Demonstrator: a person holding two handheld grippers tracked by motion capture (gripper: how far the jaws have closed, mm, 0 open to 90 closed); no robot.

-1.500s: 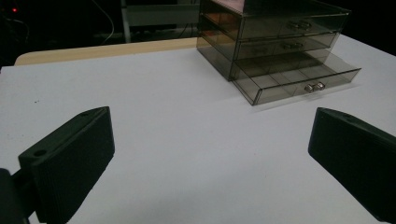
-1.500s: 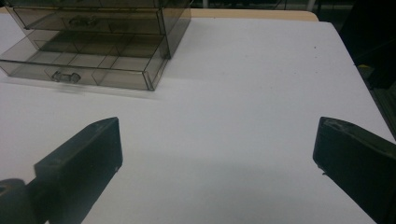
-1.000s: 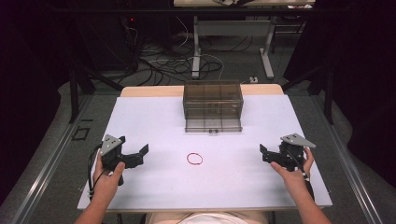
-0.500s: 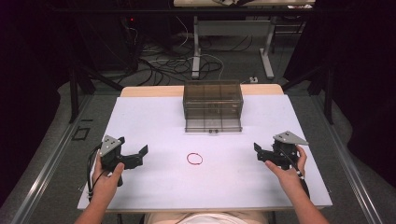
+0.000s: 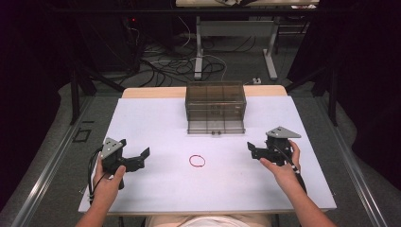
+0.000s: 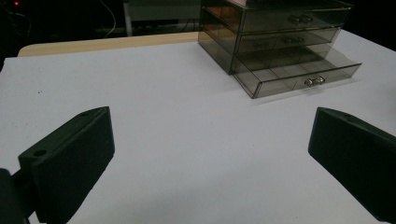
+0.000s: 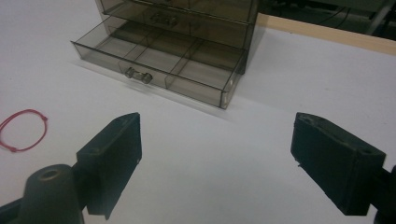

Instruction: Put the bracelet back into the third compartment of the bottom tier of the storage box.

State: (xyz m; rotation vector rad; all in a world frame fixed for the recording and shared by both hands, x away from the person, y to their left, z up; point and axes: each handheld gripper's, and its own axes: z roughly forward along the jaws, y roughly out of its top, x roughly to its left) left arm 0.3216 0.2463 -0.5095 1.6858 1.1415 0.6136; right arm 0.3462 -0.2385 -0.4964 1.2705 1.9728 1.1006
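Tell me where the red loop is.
In the high view, the red loop lies on the white table, midway between both grippers, in front of the open bottom drawer.

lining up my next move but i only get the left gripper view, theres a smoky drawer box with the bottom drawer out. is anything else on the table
Observer: Yes, a red string loop lies flat on the white table, in front of the drawer box.
Operator: is the right gripper near it
Observer: No. The right gripper sits off to the loop's right, jaws open and holding nothing.
Operator: anything in that open drawer
Observer: The right gripper view shows the bottom drawer split into compartments, and those I can see look empty.
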